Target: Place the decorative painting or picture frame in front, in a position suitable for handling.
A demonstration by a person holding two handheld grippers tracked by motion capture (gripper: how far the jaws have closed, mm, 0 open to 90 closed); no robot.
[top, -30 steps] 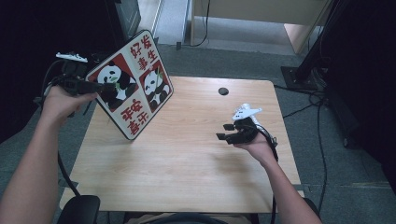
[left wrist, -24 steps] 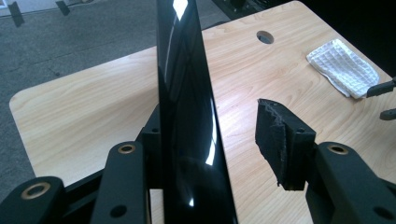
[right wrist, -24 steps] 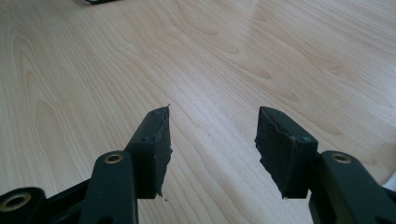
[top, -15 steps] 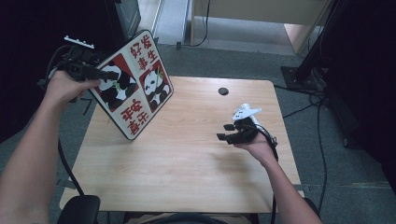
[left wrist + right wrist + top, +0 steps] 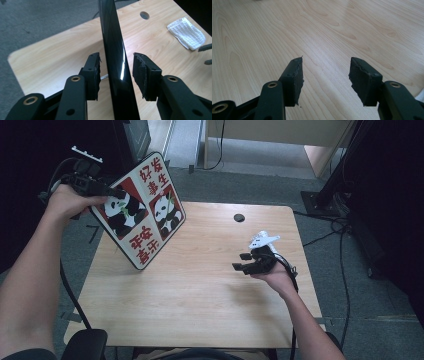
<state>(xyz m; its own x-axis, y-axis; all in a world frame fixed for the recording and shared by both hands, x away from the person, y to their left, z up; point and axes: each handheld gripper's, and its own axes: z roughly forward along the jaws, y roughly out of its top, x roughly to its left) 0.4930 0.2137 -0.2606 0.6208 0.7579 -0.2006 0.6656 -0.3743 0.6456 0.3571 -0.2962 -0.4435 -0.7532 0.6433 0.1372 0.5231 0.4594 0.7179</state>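
Since a second ago I have raised my left gripper (image 5: pixel 107 190) toward the far-left edge, and the panda board (image 5: pixel 142 210) has tipped up with it, only its lower corner near the table (image 5: pixel 200 310). The board's dark edge runs between my left jaws, which stand apart with a gap on either side. My right gripper (image 5: pixel 241 262) hovers well apart over the table's right half, jaws spread on nothing. The board's lower edge is hidden behind my left jaws, so I cannot tell whether it touches the wood. I count one board, two pandas, one white cloth (image 5: pixel 186 32).
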